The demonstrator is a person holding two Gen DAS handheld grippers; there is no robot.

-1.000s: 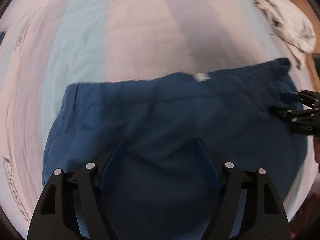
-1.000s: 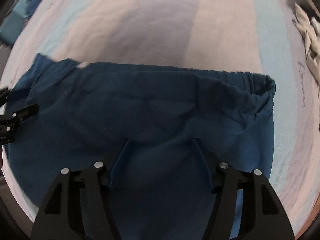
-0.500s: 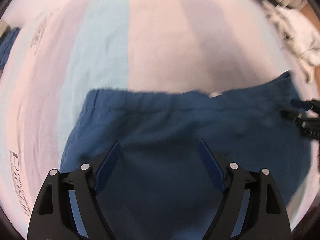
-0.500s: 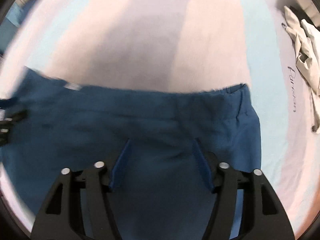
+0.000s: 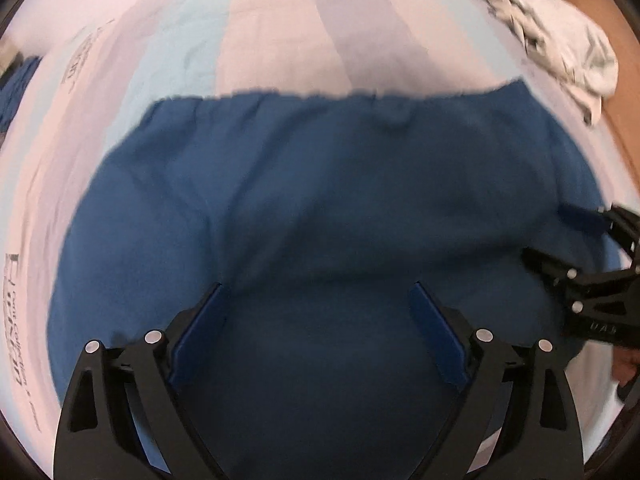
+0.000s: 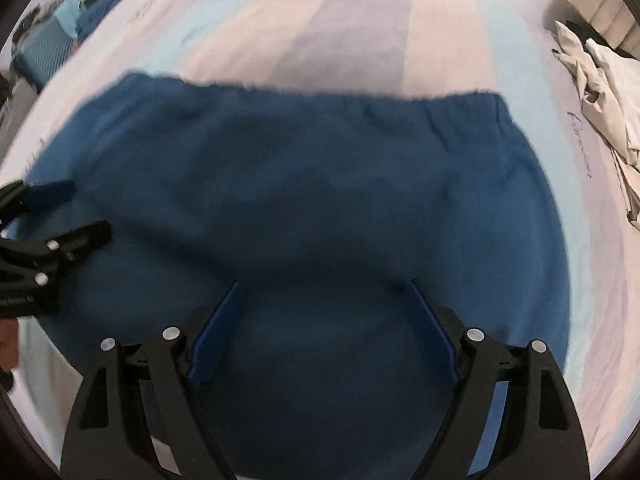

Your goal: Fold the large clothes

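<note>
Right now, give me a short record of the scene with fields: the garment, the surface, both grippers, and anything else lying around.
garment: dark blue fabric garment with gathered elastic edge, spread flat
surface: bed sheet with pale pink, blue and grey stripes
left gripper: open, fingers over the garment, holding nothing
right gripper: open, over the garment, holding nothing
other: crumpled white clothes at the far right of the bed

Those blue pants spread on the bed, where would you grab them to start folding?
Probably by the elastic waistband of the blue pants, one corner per gripper. It lies as a straight gathered edge at the far side, so the left gripper and right gripper, both open, would reach forward over the cloth.
</note>
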